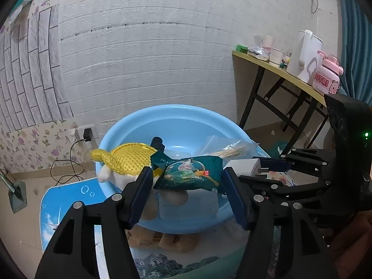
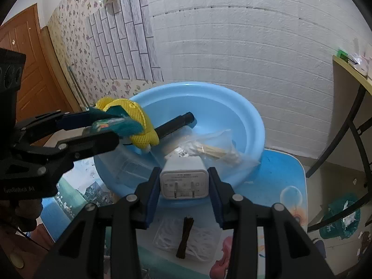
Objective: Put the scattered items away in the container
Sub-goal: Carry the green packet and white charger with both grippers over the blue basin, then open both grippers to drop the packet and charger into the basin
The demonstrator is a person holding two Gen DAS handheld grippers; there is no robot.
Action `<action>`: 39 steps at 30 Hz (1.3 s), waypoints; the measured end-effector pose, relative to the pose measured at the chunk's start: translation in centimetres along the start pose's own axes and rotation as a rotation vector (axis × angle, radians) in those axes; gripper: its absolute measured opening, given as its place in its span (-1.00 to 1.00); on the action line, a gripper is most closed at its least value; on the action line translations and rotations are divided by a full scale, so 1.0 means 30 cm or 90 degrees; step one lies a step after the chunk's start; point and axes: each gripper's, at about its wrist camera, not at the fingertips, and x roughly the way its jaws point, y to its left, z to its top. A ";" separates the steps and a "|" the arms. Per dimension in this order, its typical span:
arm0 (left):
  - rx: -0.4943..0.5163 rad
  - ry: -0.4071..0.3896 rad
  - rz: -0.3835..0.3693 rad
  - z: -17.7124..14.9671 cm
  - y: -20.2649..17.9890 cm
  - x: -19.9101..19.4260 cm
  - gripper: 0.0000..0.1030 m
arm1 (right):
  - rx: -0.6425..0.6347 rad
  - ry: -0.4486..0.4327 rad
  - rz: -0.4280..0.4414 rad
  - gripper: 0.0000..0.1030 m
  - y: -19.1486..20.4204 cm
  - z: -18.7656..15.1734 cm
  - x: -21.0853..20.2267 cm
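- The right claw [image 2: 184, 171] is clenched on the white charger [image 2: 183, 181], pads flat on its two sides, held just over the near rim of the blue basin [image 2: 253, 125].
- The charger looks rigid, light and smooth-shelled. Those flat sides are the right place to hold it, clear of the prongs.
- The left claw [image 1: 187, 172] stands parted around the green snack packet [image 1: 190, 174] above the basin, and its pads don't seem to press on it.
- The packet is light, crinkly and slippery, so I'd pinch it on a sealed edge.
- The bundled white cable [image 2: 183, 237] lies on the worktop [image 2: 283, 169]. It's floppy and best taken at its dark tie.
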 end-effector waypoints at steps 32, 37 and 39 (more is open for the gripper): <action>-0.028 0.009 0.032 -0.147 0.041 -0.144 0.48 | 0.025 0.004 0.002 -0.20 0.063 -0.053 -0.060; -0.039 0.018 0.045 -0.176 0.054 -0.152 0.71 | 0.036 0.007 -0.012 -0.20 0.063 -0.071 -0.067; -0.045 0.021 0.045 -0.189 0.060 -0.157 0.72 | 0.043 0.009 -0.021 -0.20 0.063 -0.078 -0.068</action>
